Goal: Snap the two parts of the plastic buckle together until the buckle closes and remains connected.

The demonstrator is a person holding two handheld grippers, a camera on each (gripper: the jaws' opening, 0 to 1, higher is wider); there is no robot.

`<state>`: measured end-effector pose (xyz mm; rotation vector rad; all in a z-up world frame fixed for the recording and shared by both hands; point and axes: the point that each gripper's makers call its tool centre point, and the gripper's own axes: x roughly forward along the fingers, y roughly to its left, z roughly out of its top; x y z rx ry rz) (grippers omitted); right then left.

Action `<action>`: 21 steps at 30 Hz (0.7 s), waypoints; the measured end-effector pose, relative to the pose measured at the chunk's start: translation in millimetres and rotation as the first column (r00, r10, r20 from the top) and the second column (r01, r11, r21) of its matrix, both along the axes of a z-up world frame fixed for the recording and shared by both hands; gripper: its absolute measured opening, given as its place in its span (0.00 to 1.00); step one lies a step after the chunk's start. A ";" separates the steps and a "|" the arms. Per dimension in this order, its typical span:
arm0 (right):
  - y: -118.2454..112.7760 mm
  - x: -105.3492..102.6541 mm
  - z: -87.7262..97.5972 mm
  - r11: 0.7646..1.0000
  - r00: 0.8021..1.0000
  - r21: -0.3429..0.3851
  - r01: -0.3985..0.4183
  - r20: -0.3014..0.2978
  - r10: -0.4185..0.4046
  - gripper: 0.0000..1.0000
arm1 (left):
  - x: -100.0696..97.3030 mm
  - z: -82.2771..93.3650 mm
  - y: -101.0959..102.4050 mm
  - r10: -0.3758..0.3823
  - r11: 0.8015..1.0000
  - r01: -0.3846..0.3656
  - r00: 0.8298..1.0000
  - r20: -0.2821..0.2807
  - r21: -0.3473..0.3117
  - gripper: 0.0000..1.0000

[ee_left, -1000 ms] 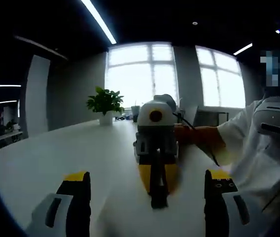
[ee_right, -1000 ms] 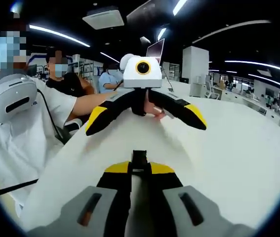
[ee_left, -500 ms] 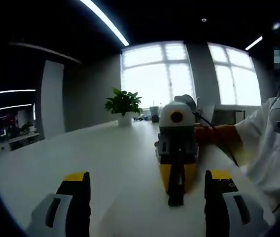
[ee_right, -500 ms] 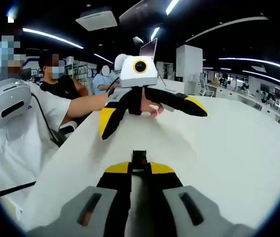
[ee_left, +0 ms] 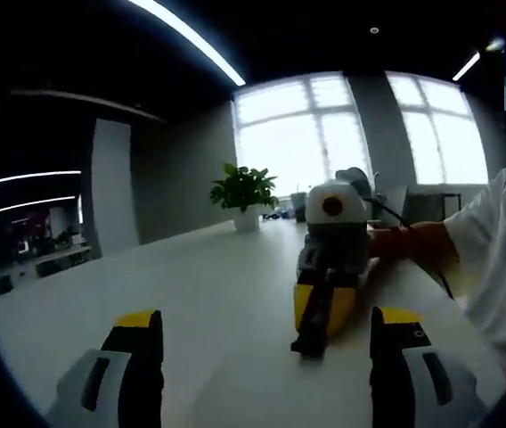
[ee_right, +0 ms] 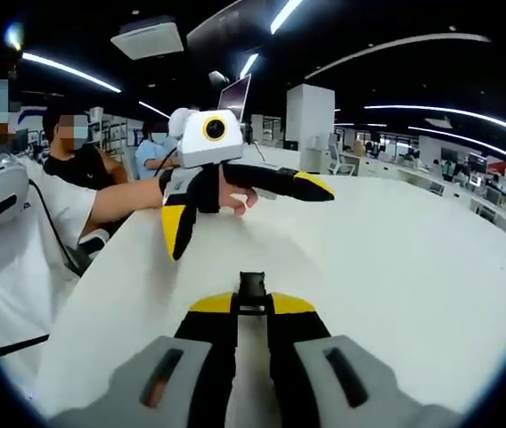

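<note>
A small black buckle part (ee_right: 251,285) sticks out between the yellow tips of my right gripper (ee_right: 251,304), which is shut on it low over the white table (ee_right: 395,267). In the left gripper view that right gripper (ee_left: 322,308) faces me and tilts slightly, with the black buckle part (ee_left: 309,341) at its tip just above the table. My left gripper (ee_left: 266,328) is open, nothing between its jaws. In the right gripper view the left gripper (ee_right: 240,208) hangs ahead, jaws spread wide, held by a hand (ee_right: 233,198).
A potted plant (ee_left: 244,189) stands at the table's far end by bright windows. A person in a white shirt (ee_right: 53,205) is at the table's left edge, with other people (ee_right: 70,143) seated behind. A laptop (ee_right: 235,96) is farther back.
Both views have shifted with the hands. In the right gripper view the open left gripper has rolled and moved left. The right gripper stays shut on the buckle part and now tilts slightly.
</note>
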<state>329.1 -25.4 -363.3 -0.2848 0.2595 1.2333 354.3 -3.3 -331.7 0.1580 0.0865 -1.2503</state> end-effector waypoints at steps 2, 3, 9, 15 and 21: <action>-2.1 3.8 0.5 1.000 1.000 0.001 0.022 -0.001 -0.022 0.11 | 6.8 2.6 2.3 0.030 0.999 -0.030 1.000 0.003 -0.015 0.99; -4.4 7.6 0.5 0.999 0.999 -0.002 0.044 0.004 -0.043 0.11 | 12.2 3.7 4.7 0.048 0.999 -0.048 0.999 0.007 -0.018 0.98; -14.8 23.0 6.0 0.993 0.992 0.009 0.120 0.037 -0.120 0.11 | 39.1 7.4 17.6 0.164 0.986 -0.163 0.986 0.025 -0.028 0.97; -16.6 27.2 4.5 0.992 0.992 0.000 0.124 0.027 -0.123 0.11 | 55.7 18.7 27.6 0.257 0.963 -0.253 0.966 0.031 -0.097 0.96; -18.2 32.6 5.2 0.993 0.993 -0.006 0.116 0.028 -0.116 0.11 | 58.7 18.2 27.7 0.281 0.956 -0.278 0.959 0.022 -0.088 0.98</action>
